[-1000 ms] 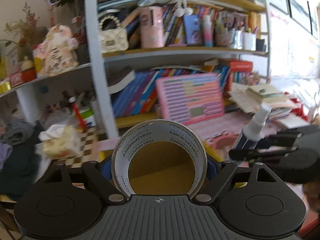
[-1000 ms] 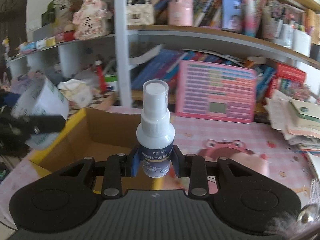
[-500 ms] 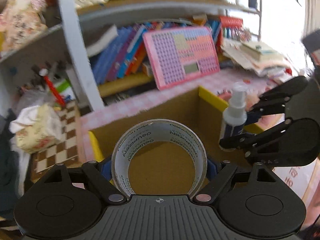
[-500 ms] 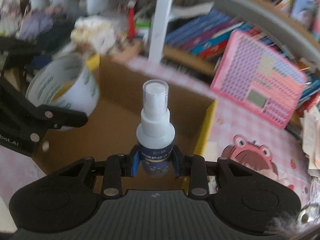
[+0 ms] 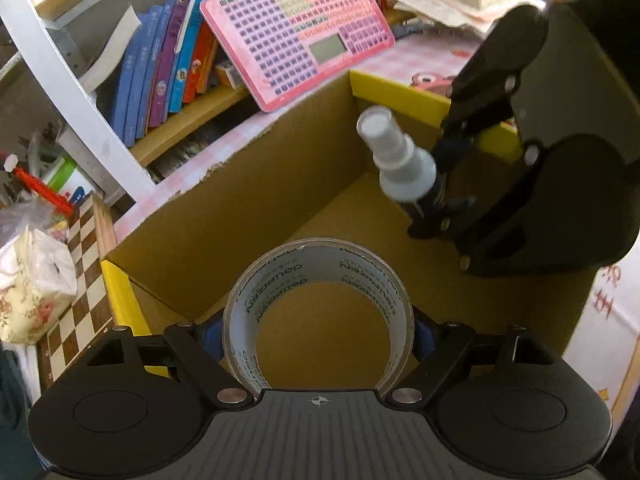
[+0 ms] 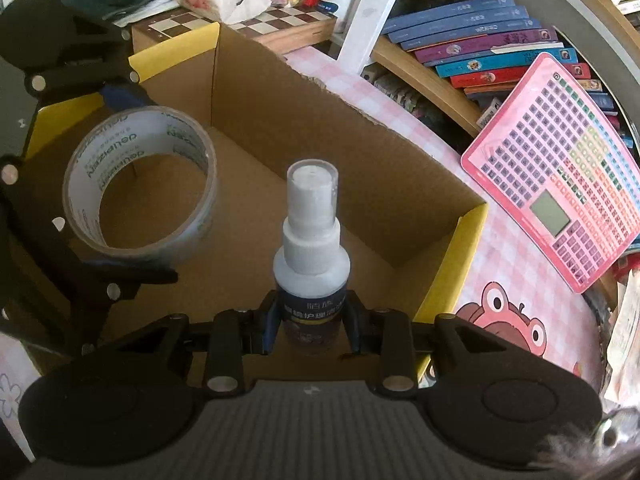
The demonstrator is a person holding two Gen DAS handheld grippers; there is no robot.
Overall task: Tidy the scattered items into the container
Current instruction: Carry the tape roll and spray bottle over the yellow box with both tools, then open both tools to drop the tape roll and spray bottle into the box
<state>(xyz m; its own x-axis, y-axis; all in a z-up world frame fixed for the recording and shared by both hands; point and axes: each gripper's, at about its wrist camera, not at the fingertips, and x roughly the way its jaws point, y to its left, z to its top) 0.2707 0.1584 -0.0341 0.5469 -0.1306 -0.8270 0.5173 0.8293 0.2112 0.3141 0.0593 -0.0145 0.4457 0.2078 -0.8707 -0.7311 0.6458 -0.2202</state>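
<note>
My left gripper (image 5: 318,334) is shut on a clear tape roll (image 5: 280,284) and holds it over the open cardboard box (image 5: 224,200). My right gripper (image 6: 312,322) is shut on a small white spray bottle (image 6: 310,236) with a dark label, also held over the box (image 6: 320,140). The tape roll (image 6: 140,184) and left gripper show at the left of the right wrist view. The spray bottle (image 5: 400,160) and right gripper show at the right of the left wrist view. The box floor that shows is bare.
A pink keyboard toy (image 5: 296,28) leans on the bookshelf behind the box. A chessboard (image 5: 88,280) with a tissue pack (image 5: 28,284) lies left of the box. The pink checked tablecloth (image 6: 492,276) has a frog mat (image 6: 508,316) to the right.
Both grippers have moved forward and tilted down over the box, from above the table to above its opening. Each still holds its item.
</note>
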